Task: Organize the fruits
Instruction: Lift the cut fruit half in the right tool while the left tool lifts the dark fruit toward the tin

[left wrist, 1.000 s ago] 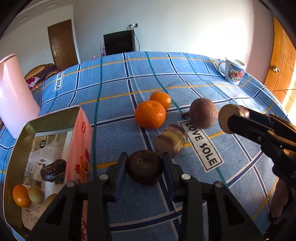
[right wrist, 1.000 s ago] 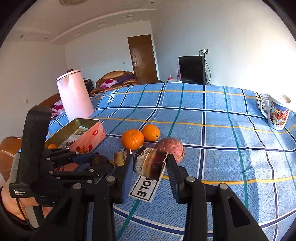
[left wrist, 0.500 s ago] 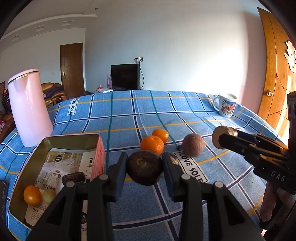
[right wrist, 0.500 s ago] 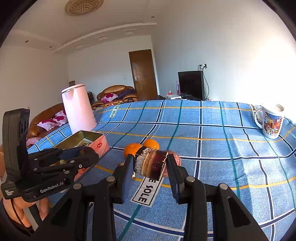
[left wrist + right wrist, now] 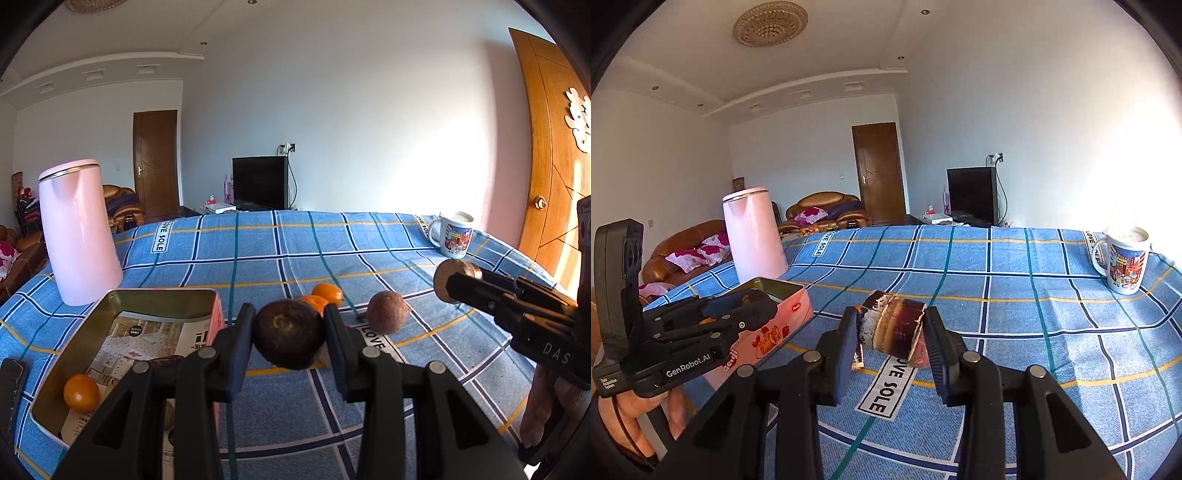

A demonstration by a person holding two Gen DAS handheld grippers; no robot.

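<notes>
My left gripper (image 5: 290,334) is shut on a dark brown round fruit (image 5: 288,334) and holds it above the cloth, just right of the open pink tin (image 5: 162,295). The tin holds a small orange (image 5: 81,392) and other pieces. My right gripper (image 5: 891,329) is shut on a cut brown fruit piece (image 5: 891,329) held in the air; it shows at the right of the left wrist view (image 5: 457,280). Two oranges (image 5: 327,293) and a reddish-brown fruit (image 5: 388,312) lie on the blue checked cloth (image 5: 314,251).
A tall pink kettle (image 5: 79,232) stands behind the tin, at the table's left. A printed mug (image 5: 453,238) stands at the far right corner. A dark phone (image 5: 11,384) lies at the left edge. A wooden door (image 5: 546,166) is right of the table.
Both grippers have lifted their fruits off the cloth and risen; the views now look out across the table and room rather than down on it.
</notes>
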